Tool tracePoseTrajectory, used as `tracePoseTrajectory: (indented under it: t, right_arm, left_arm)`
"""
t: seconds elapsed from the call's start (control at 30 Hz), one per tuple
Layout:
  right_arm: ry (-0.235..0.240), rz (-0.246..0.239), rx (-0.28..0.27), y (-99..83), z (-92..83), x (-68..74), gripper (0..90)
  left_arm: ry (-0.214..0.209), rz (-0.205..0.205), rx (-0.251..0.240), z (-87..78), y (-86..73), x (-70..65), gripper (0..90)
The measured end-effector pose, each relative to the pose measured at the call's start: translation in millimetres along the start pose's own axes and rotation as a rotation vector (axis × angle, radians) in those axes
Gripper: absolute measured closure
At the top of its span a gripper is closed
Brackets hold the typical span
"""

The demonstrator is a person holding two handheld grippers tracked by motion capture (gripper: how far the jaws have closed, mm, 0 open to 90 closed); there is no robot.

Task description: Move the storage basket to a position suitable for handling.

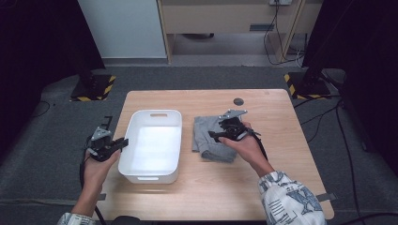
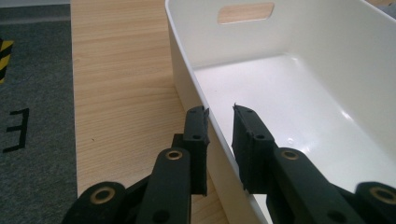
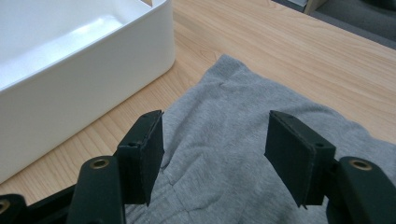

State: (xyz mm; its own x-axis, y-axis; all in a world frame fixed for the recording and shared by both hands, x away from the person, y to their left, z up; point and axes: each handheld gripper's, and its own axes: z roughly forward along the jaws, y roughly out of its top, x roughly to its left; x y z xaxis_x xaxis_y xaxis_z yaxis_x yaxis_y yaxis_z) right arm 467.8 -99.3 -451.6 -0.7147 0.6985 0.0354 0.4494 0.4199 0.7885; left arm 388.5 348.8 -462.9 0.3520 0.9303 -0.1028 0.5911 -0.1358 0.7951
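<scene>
We hold our left claw (image 2: 219, 116) narrowly spread astride the bin's (image 1: 155, 119) left wall, pads apparently not pressing it. Our right claw (image 3: 215, 140) hangs spread above the grey cloth (image 3: 243, 121), mid-surface, right of the bin.

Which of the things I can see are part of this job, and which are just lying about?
In the job:
- white bin, its rim between the left claw jaws
- grey folded garment under the open right claw

Lying about:
- yellow-black striped stand feet on the floor
- cables by the wooden cabinet
</scene>
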Motion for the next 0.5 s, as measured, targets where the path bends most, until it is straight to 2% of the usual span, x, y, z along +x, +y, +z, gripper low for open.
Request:
tracePoseTrajectory:
  t: [0.5]
  right_arm:
    - [-0.008,0.011,-0.004,-1.1,-4.0,-4.1,36.7]
  left_arm:
    - [-0.013,0.016,0.01,2.7,-3.2,-8.2,73.8]
